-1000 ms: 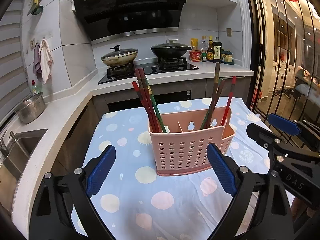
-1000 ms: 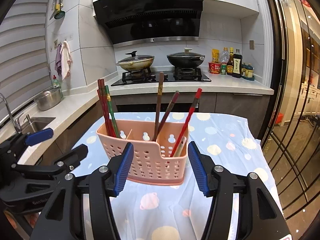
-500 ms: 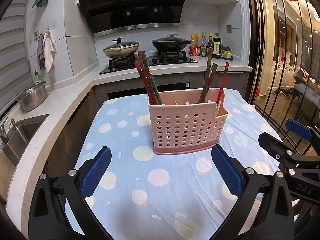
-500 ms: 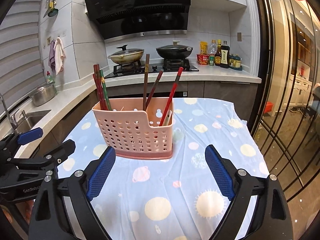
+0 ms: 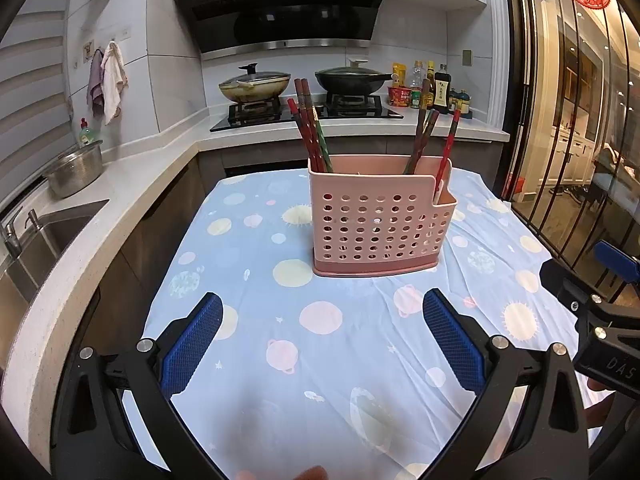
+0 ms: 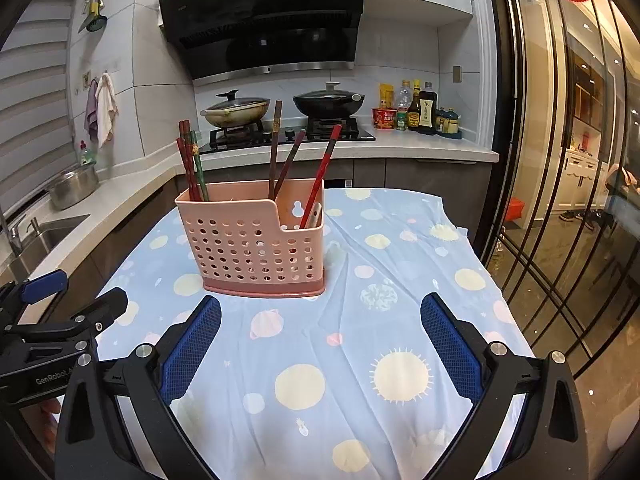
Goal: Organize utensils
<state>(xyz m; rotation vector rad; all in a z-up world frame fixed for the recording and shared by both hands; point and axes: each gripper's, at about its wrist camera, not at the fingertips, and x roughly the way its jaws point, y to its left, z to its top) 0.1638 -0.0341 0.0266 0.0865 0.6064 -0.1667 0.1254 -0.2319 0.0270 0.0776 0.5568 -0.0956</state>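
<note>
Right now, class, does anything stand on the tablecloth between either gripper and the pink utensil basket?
Nothing visible does. Only bare tablecloth lies between the open left gripper and the pink utensil basket, and likewise ahead of the open right gripper.

Both of my pictures are bright and sharp in the middle. White light comes from above – small ceiling lamps shine near the top. Warm yellow light glows through the glass door (image 5: pixel 568 128) on my right. The range hood (image 6: pixel 264 20) is dark and shiny, with pale glare on its front. The pink basket (image 5: pixel 378 224) throws only a soft, faint shadow on the cloth (image 5: pixel 320 360). The fisheye bends things – walls and the door bars curve near the edges, and the corners go black. My claw pads (image 6: pixel 192 348) look a little soft up close.
</note>
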